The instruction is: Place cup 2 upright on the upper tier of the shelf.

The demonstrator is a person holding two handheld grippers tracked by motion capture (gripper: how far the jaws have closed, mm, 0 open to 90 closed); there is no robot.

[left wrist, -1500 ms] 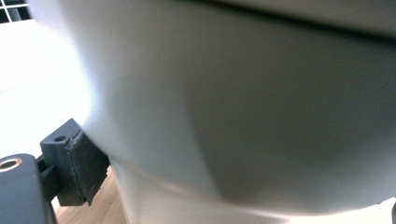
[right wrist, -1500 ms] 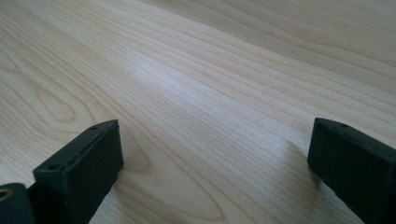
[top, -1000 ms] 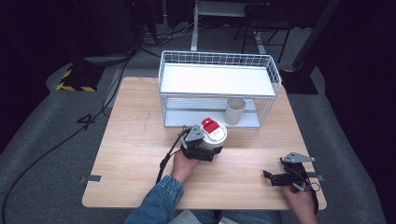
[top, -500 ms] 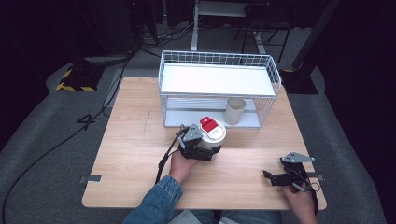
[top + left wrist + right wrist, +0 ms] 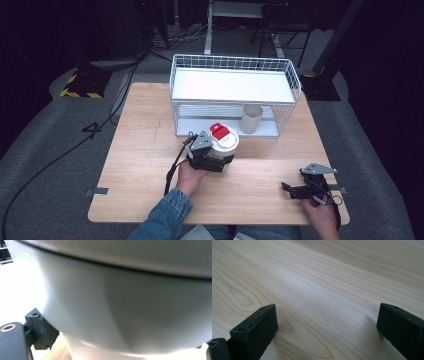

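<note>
While your left claw (image 5: 220, 159) is pinching the white cup (image 5: 223, 145) near the middle of the desk (image 5: 140, 150), your right claw (image 5: 286, 187) is sitting spread and empty at the desk's near right corner.

Left side: the cup is standing upright with a white lid carrying a red tab (image 5: 218, 128). You're gripping it low on its body, from the near-left side. In the left gripper view the cup's grey-white wall (image 5: 130, 305) is crowding right up against the camera, with one black pad (image 5: 42, 331) pressing against its lower left edge. Can't tell from that view whether the cup's base is touching the wood or riding just above it.

Cup is sitting just in front of the white wire rack (image 5: 232, 95), near its lower shelf opening but not inside it. A beige paper cup (image 5: 251, 119) is standing upright on the rack's bottom level, toward the right; the white upper shelf (image 5: 230, 85) is sitting above it.

Right side: your hand (image 5: 320, 215) is resting the claw low over bare wood, pointing left, well apart from the cup. In the right gripper view both black fingers (image 5: 257, 326) are standing wide with only wood grain between them.
</note>
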